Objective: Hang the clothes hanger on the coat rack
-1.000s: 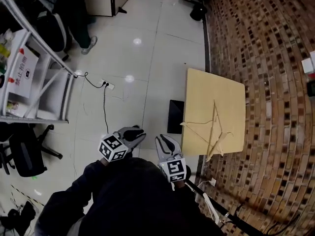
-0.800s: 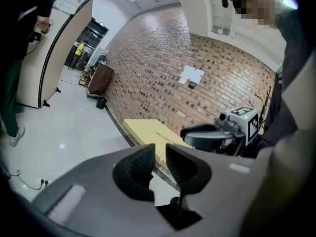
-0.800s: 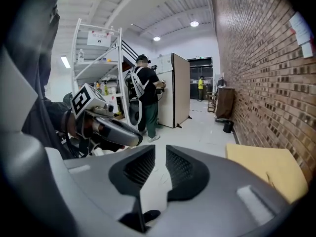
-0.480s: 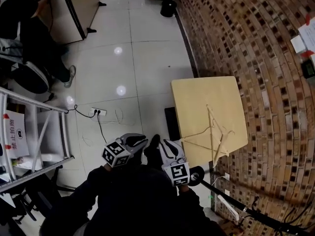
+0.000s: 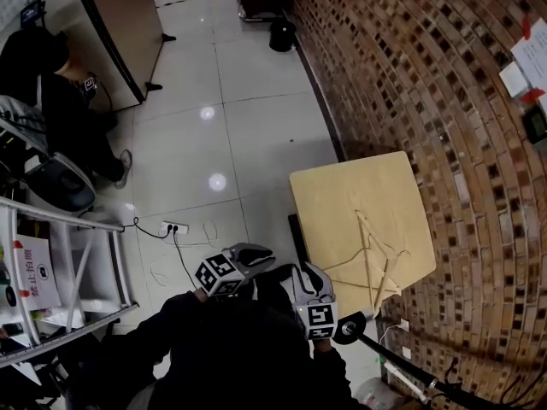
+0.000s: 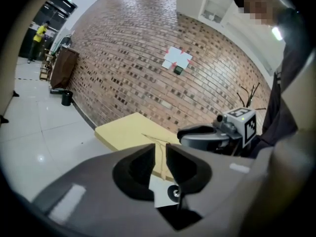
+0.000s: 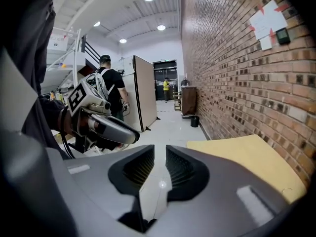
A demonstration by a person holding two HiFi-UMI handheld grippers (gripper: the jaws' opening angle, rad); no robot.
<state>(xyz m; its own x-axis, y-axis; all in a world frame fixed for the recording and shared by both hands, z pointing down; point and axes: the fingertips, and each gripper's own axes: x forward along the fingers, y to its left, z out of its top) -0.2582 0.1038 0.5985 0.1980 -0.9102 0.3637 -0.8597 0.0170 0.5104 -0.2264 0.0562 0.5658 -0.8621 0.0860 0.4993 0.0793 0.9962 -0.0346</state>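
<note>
From the head camera I see the wooden clothes hanger (image 5: pixel 369 263) lying flat on the small pale wood counter (image 5: pixel 342 195), toward its near right corner. Its thin bars cross each other, so I cannot tell whether it is one hanger or two overlapped. The counter stands against the brick wall (image 5: pixel 444 101), and nothing else lies on it.

The left hand-held gripper (image 6: pixel 160 156) is clenched, with only a narrow slot between the jaws and nothing in it. It points toward the counter, and the hanger shows beyond its tips, well apart from them. The right hand-held gripper (image 7: pixel 160 157) is clenched too and empty, aimed along the wall with the counter's corner at its right. Both sit close together just in front of my body, near the counter's left corner.

For containers, a black bin (image 5: pixel 281 35) stands on the floor at the foot of the wall, far off. I cannot see into it. At the left a white shelf unit (image 5: pixel 68 229) carries a white sign with red print (image 5: pixel 34 272). The rest of its load is too small to tell.

A dark panel (image 5: pixel 295 229) sits on the floor just beside the counter's left edge. A black pole (image 5: pixel 402 361) with a round end runs off at the lower right, near the right gripper. A white power strip (image 5: pixel 174 227) with its cable lies on the tiles, and a person (image 5: pixel 51 92) sits at the far left.
</note>
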